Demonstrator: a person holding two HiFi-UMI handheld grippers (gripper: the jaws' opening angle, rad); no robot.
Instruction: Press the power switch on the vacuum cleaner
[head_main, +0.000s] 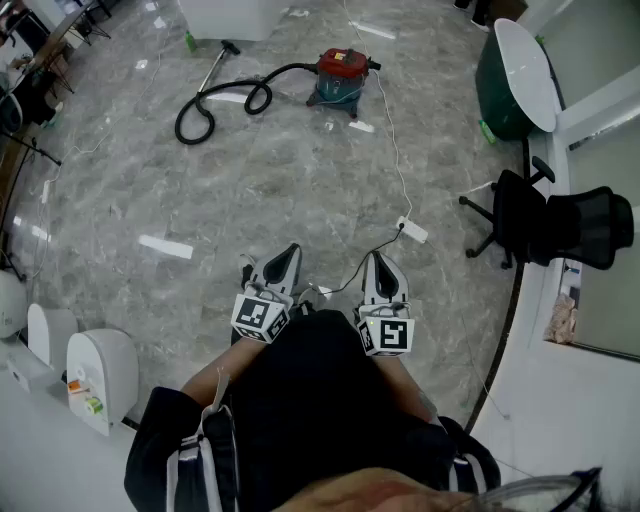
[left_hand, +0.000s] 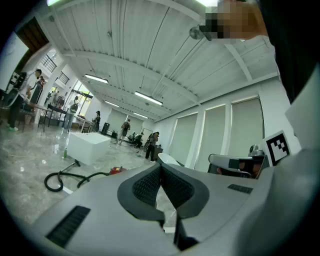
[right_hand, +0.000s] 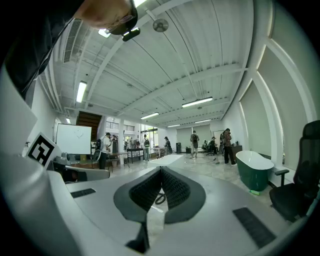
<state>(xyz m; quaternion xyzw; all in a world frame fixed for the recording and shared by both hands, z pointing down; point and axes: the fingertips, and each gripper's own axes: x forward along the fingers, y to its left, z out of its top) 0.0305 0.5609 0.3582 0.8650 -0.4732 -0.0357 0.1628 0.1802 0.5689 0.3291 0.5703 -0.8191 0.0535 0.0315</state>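
Held low and side by side in front of the person, the left tongs (head_main: 289, 252) and the right tongs (head_main: 376, 258) each have their jaws pressed together on nothing. The red vacuum cleaner (head_main: 342, 78) stands well apart from them across the marble floor (head_main: 250, 190), its black hose (head_main: 215, 105) coiled beside it

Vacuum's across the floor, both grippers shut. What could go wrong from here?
1. The white cord runs from the vacuum cleaner to the power strip ahead; walking over might snag it.
2. The black hose loops beside the vacuum cleaner, a trip hazard.
3. The switch isn't visible from here; the shut left gripper or right gripper may miss it.
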